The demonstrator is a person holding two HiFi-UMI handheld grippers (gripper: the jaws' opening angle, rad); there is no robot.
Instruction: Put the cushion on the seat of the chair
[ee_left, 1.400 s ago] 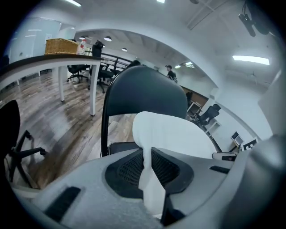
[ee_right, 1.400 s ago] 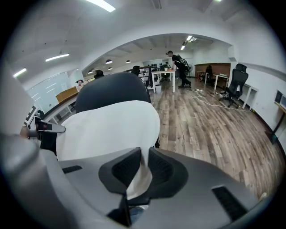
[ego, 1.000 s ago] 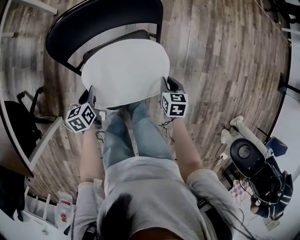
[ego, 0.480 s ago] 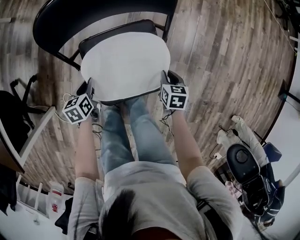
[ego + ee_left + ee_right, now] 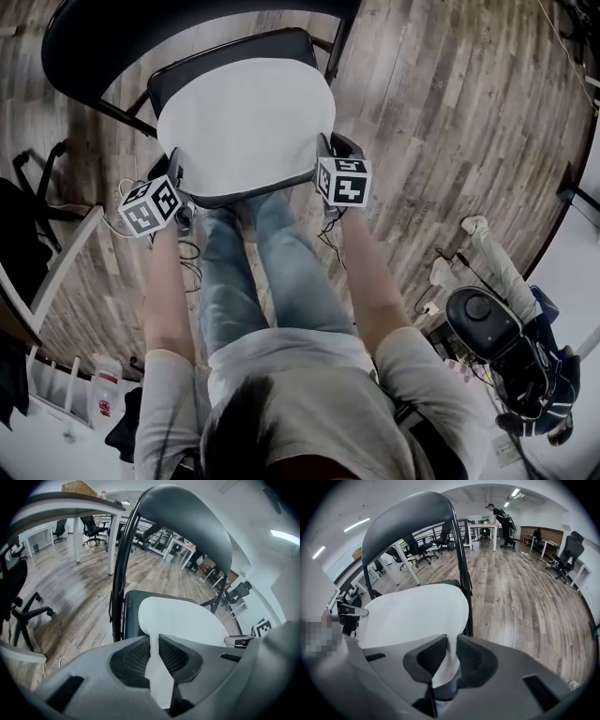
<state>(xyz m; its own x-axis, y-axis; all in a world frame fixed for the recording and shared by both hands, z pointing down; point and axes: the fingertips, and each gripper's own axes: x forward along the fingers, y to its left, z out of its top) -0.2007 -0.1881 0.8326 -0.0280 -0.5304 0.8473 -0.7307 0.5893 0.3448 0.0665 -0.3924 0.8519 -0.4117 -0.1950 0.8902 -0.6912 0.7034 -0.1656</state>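
Both grippers have come down since the earlier frames, and the cushion [image 5: 244, 127] has sunk with them, so more of the dark seat now shows round its far and left edges.

Nearest, the person's legs [image 5: 258, 272] stand right against the near edge of the seat, which lets both arms reach evenly. The left gripper [image 5: 175, 171] pinches the cushion's near left corner, with a fold of white cloth squeezed between its jaws. The right gripper [image 5: 323, 155] is closed the same way on the near right corner. Holding two corners likely keeps the soft pad spread and level and stops it from folding as it goes down.

The cushion lies flat, broad face up, over the seat [image 5: 272, 47] of the chair [image 5: 112, 114], covering most of it. Whether its full weight rests there yet I cannot tell. Its rounded edge points far, toward the backrest [image 5: 112, 28], and its straighter edge faces the person. Its longer stretch seems to run left to right between the two grippers, turned slightly so the left corner sits nearer. That lines it up fairly well with the seat's outline.
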